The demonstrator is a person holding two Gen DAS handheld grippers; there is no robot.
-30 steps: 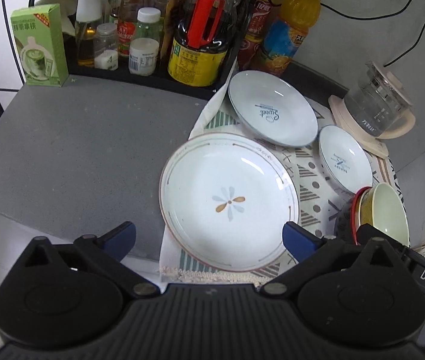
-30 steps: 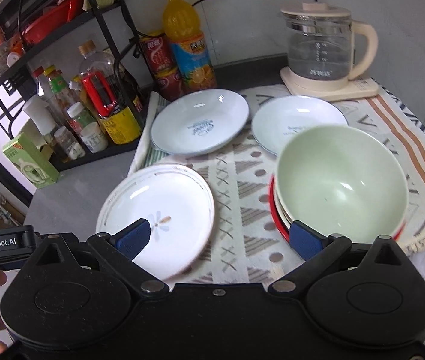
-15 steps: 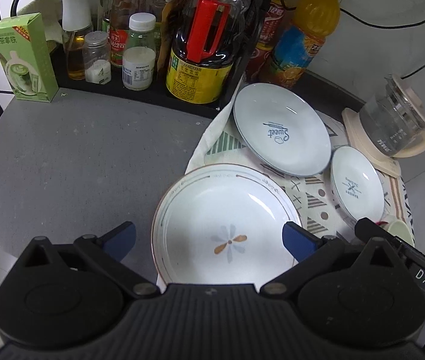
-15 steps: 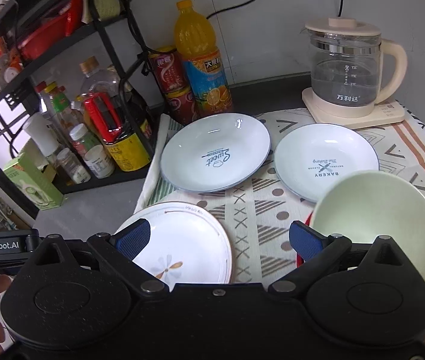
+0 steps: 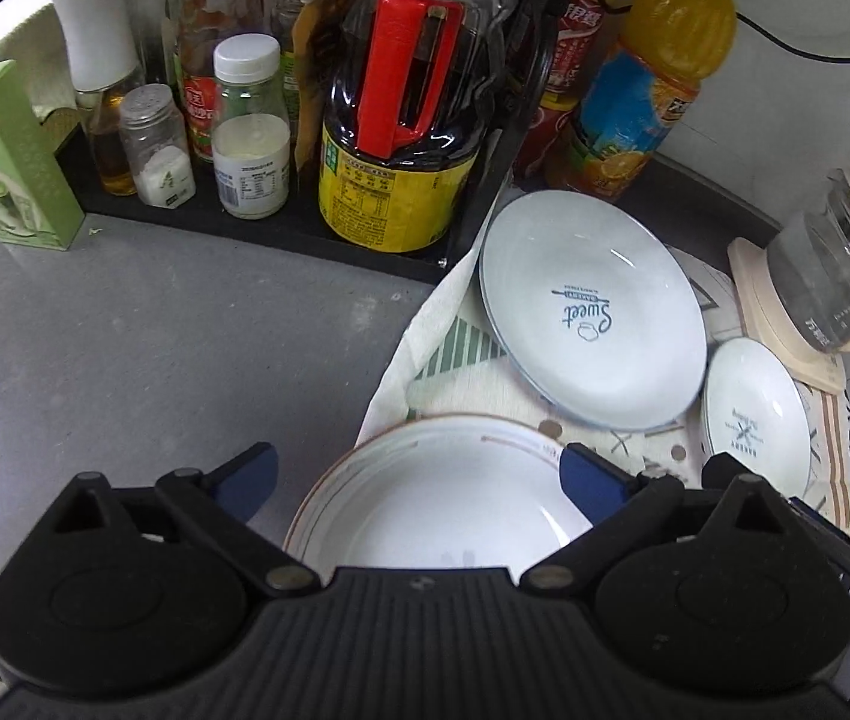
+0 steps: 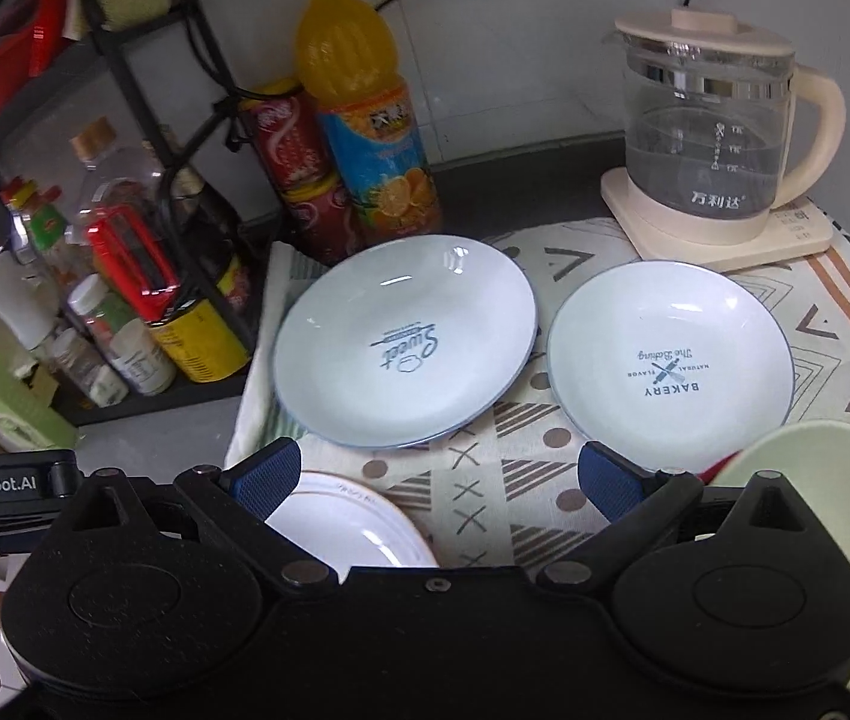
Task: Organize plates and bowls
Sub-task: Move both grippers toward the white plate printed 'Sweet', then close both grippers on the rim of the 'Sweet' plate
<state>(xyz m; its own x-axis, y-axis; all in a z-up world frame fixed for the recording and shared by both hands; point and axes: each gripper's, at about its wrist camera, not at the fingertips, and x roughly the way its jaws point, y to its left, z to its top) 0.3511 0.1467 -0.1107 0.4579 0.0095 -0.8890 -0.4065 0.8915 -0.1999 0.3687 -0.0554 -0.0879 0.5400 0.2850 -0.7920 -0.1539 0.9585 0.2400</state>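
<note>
Hovering above the near edge of the patterned cloth (image 6: pixel 502 480), both grippers hold their blue-padded fingers spread wide with nothing between them. The left gripper (image 5: pixel 419 471) looks down over the brown-rimmed plate (image 5: pixel 454 480), whose far rim sits in the gap between its fingers, below them and untouched as far as can be seen. The right gripper (image 6: pixel 439 474) points over the cloth toward the wall; the same brown-rimmed plate (image 6: pixel 347 516) shows just under its left finger, and the pale green bowl (image 6: pixel 808 456), with a red rim peeking beneath it, lies just outside its right finger.

Farther along the cloth, the "Sweet" plate (image 6: pixel 407 348) and the smaller "Bakery" plate (image 6: pixel 670 354) lie side by side, nearly touching, both glossy white with thin blue rims and shallow round wells. In the left wrist view the "Sweet" plate (image 5: pixel 592 306) sits beyond the fingers, with the "Bakery" plate (image 5: pixel 754 414) to its right.

A glass kettle (image 6: pixel 718 132) on a cream base stands at the cloth's far corner. An orange drink bottle (image 6: pixel 365 120) and red cans (image 6: pixel 299 174) stand against the wall beside a black rack (image 5: pixel 257 228) holding a dark sauce jug (image 5: pixel 401 120) and small jars. A green carton (image 5: pixel 11 162) stands on the speckled grey counter (image 5: pixel 173 348).
</note>
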